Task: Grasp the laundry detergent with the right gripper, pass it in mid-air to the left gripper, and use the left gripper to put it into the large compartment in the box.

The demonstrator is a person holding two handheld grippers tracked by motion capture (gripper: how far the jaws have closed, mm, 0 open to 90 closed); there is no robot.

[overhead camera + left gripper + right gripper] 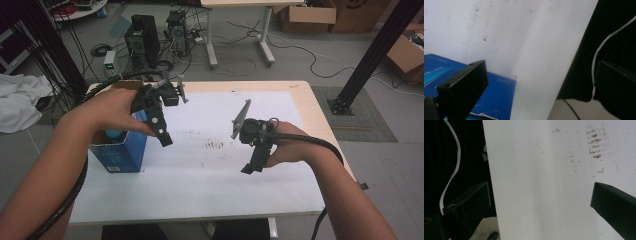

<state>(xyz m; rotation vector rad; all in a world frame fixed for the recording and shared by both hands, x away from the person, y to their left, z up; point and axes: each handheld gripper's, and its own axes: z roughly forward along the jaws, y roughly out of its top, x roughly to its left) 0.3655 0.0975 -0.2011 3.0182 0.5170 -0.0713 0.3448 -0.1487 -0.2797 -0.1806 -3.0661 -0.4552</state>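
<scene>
A blue carton [123, 153] stands upright near the left edge of the table, and something light blue [113, 134] shows at its top. My left gripper [163, 134] hangs just above and to the right of the carton, jaws pointing down toward me. In the left gripper view it [539, 85] is open with nothing between the jaws, and the blue carton [496, 100] lies below its left jaw. My right gripper [251, 166] hovers over the white sheet [210, 175] right of centre. In the right gripper view it [541, 205] is open and empty above the white sheet [544, 182].
Dark smudges [215, 145] mark the middle of the sheet. Past the table's far edge are computer towers [142, 37], loose cables, a second table's legs [265, 42] and cardboard boxes [307, 17]. A black frame post [375, 55] stands at the right, and a white cloth [20, 100] lies at the left.
</scene>
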